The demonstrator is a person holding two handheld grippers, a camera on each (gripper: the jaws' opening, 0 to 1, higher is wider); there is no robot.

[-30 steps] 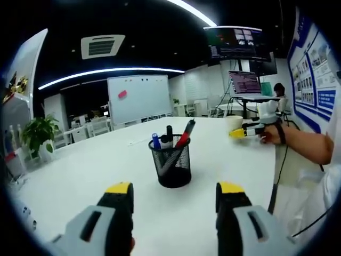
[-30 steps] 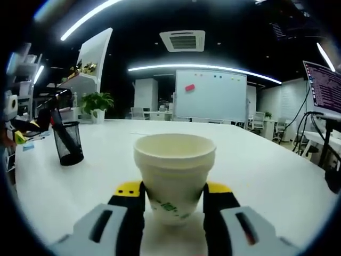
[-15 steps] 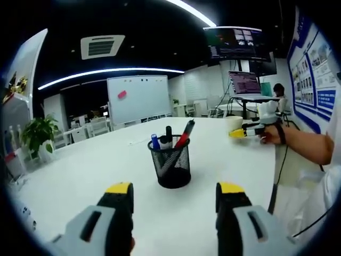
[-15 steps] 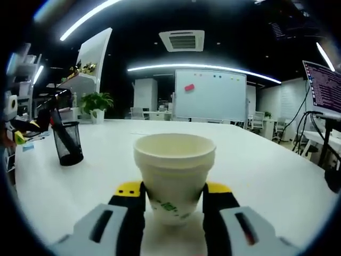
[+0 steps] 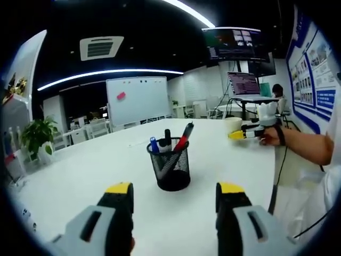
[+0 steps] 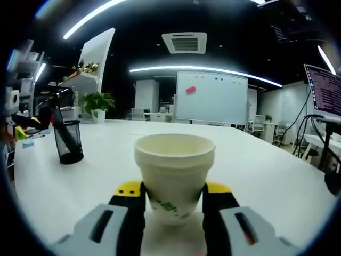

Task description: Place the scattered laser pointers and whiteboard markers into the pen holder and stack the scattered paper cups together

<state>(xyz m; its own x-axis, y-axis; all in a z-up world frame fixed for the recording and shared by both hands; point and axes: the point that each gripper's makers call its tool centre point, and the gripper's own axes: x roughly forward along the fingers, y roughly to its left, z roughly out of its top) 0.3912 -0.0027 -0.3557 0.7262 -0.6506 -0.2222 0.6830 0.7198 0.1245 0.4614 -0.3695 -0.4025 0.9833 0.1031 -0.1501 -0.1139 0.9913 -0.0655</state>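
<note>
A: State the light sources.
B: Curved ceiling light strips in the left gripper view and in the right gripper view; both are blown out to pure white; the ceiling around them is nearly black.
A: State the surface condition.
B: The white table is evenly and brightly lit; shadows are soft, with a faint one at the base of the pen holder; mild glare washes its far edge.
A: State the optical faults.
B: Strong fisheye bending toward the edges; the whiteboard bows; the paper cup is sharp; the far room is slightly soft.
</note>
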